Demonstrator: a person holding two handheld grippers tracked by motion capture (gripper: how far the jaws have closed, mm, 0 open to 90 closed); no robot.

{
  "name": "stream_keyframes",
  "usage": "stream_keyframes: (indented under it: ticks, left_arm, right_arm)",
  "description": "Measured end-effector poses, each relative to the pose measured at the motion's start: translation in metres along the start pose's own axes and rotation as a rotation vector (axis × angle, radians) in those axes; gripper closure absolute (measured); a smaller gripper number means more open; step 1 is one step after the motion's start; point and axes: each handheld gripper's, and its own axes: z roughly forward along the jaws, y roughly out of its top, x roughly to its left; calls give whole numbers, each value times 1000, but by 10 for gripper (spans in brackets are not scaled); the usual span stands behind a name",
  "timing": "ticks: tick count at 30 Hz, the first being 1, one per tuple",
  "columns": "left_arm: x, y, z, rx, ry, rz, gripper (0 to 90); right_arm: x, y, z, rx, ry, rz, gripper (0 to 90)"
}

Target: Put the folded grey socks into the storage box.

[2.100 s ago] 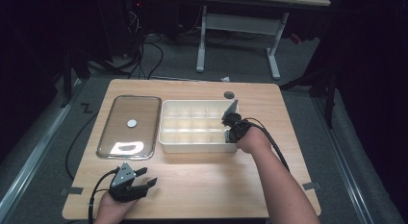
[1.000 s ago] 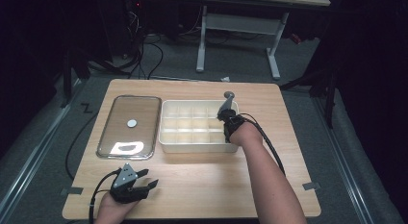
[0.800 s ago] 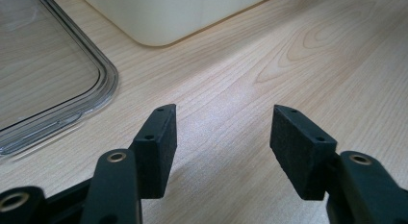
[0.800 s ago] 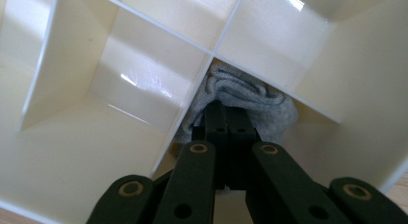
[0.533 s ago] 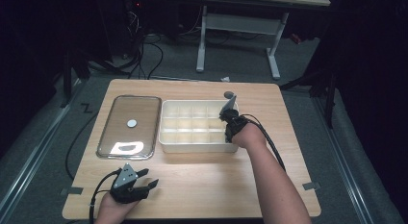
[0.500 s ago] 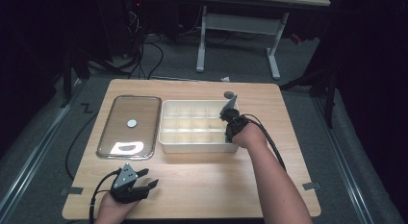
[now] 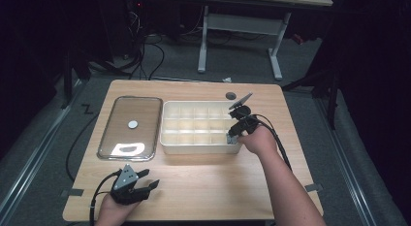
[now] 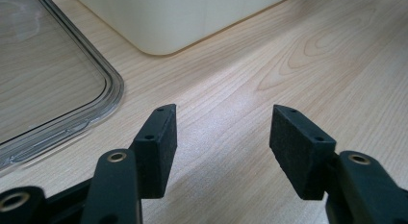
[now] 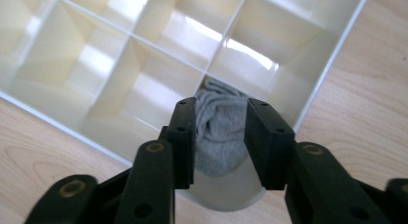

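A cream compartment tray [image 7: 198,147] stands mid-table. My right gripper [image 7: 231,136] hangs over the tray's near right corner. In the right gripper view a rolled grey sock [image 9: 219,137] lies in that corner compartment of the tray [image 9: 120,56]. My right gripper [image 9: 221,108] has just been opening its jaws, which stand apart on either side of the sock, open. My left gripper [image 7: 150,178] rests on the wood near the table's front left, open with nothing between its jaws [image 8: 222,123].
A clear lid [image 7: 131,121] with a small white disc on it lies flat left of the tray, and its rim [image 8: 108,96] is close to the left gripper. A dark round spot [image 7: 230,95] sits behind the tray. Bare wood runs along the table's front.
My right hand has lifted a little and shifted toward the tray's near right corner. The left hand and its gripper have stayed put.
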Motion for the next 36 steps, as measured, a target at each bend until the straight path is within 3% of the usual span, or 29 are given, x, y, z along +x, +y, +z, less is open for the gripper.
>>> stream_keyframes:
  ticks: [6, 14, 17, 21, 24, 26, 28, 32, 36]
  left_arm:
    - [2, 1, -1, -8, 8, -4, 433]
    - [0, 2, -1, -10, 4, 0, 433]
    - [1, 4, -2, -1, -14, -21, 423]
    - [0, 4, -3, -4, -17, -24, 410]
    - [-1, 4, -4, -7, -15, -20, 408]
    - [-2, 4, -5, -8, -8, -11, 408]
    - [-3, 4, -6, -17, 2, -9, 409]
    - [-4, 4, -6, -12, 10, -3, 409]
    - [-3, 4, -5, -6, -12, -4, 409]
  right_arm:
    - [3, -3, 2, -13, -30, -31, 570]
    - [1, -11, 0, -60, -36, -12, 490]
    - [1, -21, -4, -112, -22, 7, 475]
    - [7, -36, -15, -174, -53, -45, 500]
    - [12, -49, -23, -236, -50, -42, 485]
    - [17, -59, -28, -298, -72, -82, 471]
    - [21, -68, -31, -317, -64, -76, 447]
    - [28, -84, -31, -363, -25, -78, 435]
    - [35, -107, -18, -403, -18, -85, 447]
